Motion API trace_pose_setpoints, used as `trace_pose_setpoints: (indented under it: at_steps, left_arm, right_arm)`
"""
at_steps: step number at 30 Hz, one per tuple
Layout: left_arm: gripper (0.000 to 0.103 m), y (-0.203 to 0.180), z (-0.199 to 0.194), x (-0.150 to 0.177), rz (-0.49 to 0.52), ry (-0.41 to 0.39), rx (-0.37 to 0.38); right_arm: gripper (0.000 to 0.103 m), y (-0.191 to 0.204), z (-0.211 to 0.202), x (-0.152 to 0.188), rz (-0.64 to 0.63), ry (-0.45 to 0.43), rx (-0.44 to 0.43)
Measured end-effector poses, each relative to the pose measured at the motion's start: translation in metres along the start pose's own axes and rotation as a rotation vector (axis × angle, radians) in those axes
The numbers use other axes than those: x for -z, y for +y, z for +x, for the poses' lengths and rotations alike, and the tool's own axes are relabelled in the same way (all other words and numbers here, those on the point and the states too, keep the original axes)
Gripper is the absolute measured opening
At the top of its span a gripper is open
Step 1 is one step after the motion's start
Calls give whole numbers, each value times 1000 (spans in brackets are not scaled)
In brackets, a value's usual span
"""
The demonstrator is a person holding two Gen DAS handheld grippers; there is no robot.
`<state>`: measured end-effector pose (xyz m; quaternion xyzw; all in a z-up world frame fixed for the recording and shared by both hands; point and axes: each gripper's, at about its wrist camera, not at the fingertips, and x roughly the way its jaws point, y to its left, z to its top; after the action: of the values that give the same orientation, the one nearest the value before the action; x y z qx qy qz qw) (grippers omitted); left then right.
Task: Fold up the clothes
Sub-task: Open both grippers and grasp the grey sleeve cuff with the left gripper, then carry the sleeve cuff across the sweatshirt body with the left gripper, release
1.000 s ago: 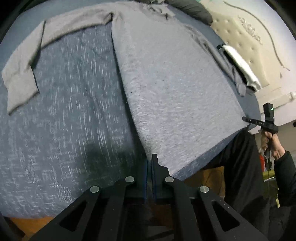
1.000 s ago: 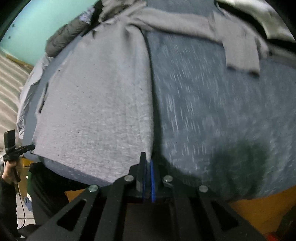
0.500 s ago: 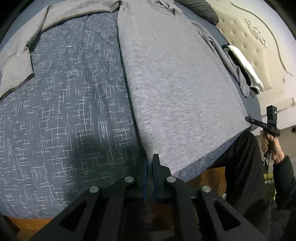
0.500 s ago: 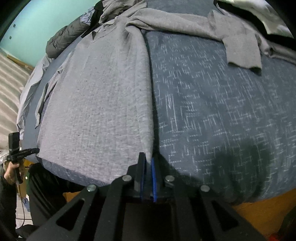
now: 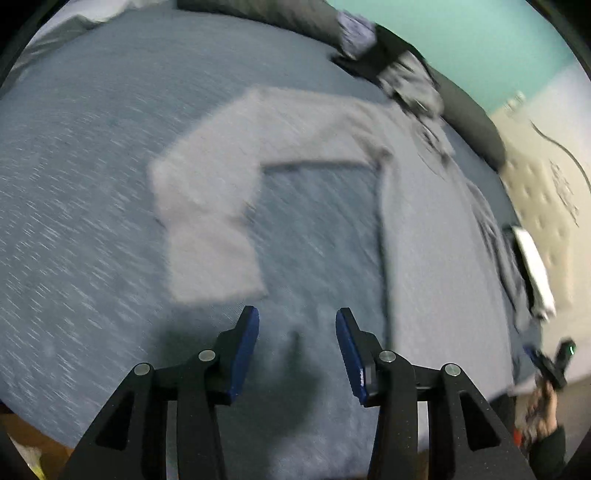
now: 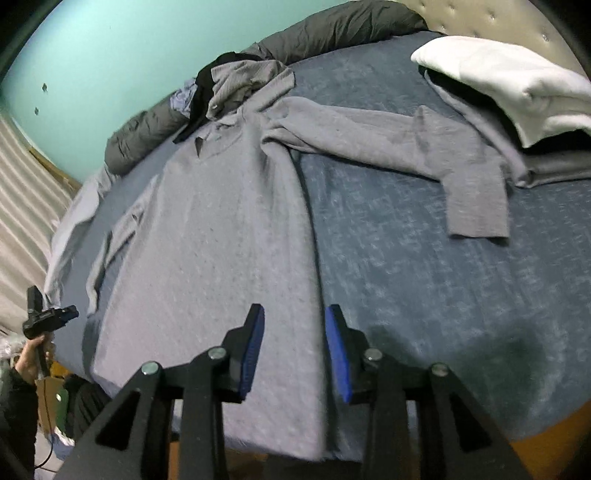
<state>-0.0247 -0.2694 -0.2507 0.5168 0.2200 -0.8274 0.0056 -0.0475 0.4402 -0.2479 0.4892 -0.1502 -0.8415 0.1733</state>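
Both tongs, the left gripper (image 5: 297,319) and right gripper (image 6: 293,317), had just opened and let go of the gray shirt (image 6: 207,236), which they pinched before.

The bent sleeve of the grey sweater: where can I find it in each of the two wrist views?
Left wrist view: the bent sleeve is left of centre, blurred, its cuff end just above the open jaws of the left gripper.
Right wrist view: the bent sleeve is at upper right, its cuff hanging down below the white folded cloth.
Shared landmark: the dark grey quilt along the far edge of the bed.
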Motion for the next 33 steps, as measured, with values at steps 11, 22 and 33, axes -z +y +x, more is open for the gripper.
trace_pose_setpoints:
  at_steps: [11,22,33]
  left_arm:
    - [55,7,32,-33,65,-45,-176]
    - [49,2,81,-54,183,-6,-258]
    - [7,43,35,-76,187,-56,-275]
  right_arm:
    - [35,8,26,3,14,29,8]
    - [35,-4,18,-2,41,28,38]
    - [35,6,31,-7,48,47,38]
